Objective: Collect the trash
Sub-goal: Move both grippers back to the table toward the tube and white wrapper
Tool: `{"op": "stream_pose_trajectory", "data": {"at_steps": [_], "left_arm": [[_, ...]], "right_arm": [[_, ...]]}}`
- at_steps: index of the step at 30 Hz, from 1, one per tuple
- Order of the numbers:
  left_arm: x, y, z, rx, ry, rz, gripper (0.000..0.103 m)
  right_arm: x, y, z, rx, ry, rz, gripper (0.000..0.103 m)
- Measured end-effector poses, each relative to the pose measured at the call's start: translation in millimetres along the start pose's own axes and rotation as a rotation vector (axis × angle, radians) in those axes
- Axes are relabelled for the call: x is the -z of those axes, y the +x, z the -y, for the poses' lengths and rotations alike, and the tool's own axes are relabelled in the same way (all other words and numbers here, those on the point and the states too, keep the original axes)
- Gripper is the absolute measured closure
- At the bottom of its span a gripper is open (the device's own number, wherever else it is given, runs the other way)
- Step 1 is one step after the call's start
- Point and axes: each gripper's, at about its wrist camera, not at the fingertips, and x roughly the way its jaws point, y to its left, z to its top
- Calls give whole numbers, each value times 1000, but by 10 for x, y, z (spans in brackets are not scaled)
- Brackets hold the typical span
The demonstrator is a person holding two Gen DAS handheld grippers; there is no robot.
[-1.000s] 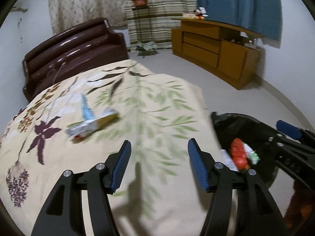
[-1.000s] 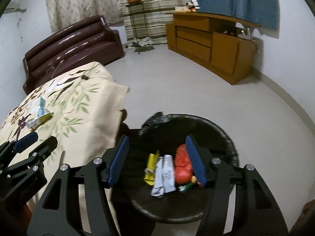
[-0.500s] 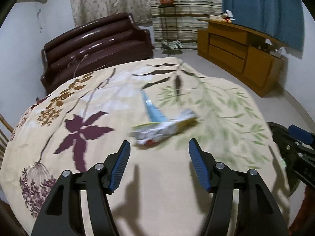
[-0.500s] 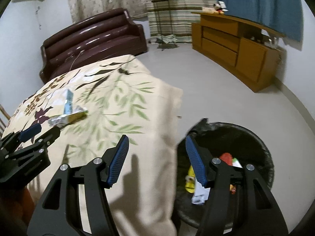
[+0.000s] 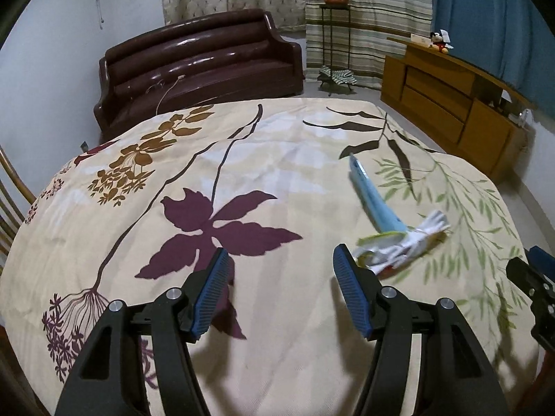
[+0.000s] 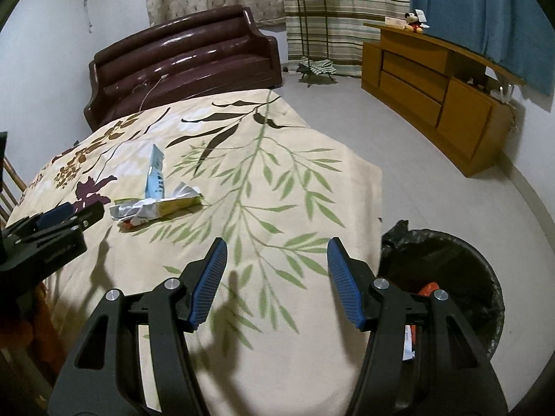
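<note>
Cream cloth printed with purple flowers and green leaves covers the tabletop (image 5: 284, 319), and two pieces of trash lie on it. A light blue wrapper (image 5: 373, 196) lies stretched away toward the far side, and its near end touches a crumpled white and yellow-green wrapper (image 5: 402, 246) lying across it. In the left wrist view both pieces sit to the right of the left hand-held gripper (image 5: 281, 268), the crumpled one just beyond its right finger, apart from the pads. Its blue-padded jaws stand apart with only cloth between them.

From the right wrist view, the right hand-held gripper (image 6: 275, 258) hangs over the leafy part of the cloth near the tabletop's right edge, jaws spread and empty. The same two wrappers (image 6: 156, 204) lie far to its left, close to the tip of the other gripper. A black-lined trash bin (image 6: 461, 277) stands on the floor just right of the tabletop, with something red-orange showing inside behind the gripper's right finger. A dark brown sofa (image 5: 197, 66) and a wooden cabinet (image 6: 437, 93) stand at the far side of the room.
</note>
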Motion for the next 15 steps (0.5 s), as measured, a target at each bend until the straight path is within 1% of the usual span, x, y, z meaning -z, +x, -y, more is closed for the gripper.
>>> {"op": "stream_pose_trajectory", "data": {"at_steps": [3,7,15], "left_arm": [[-24,93,-25,7,1,-24,42],[-56,177,-33,36,1,-54,42],[-42,129,66,103,63,-35,42]], "right_arm": [[-20,19,-63,-4,-10,-2,44],[-52,33,-142,-5,-26,-1,44],[-68,33,-188,-6,-32,0,44]]}}
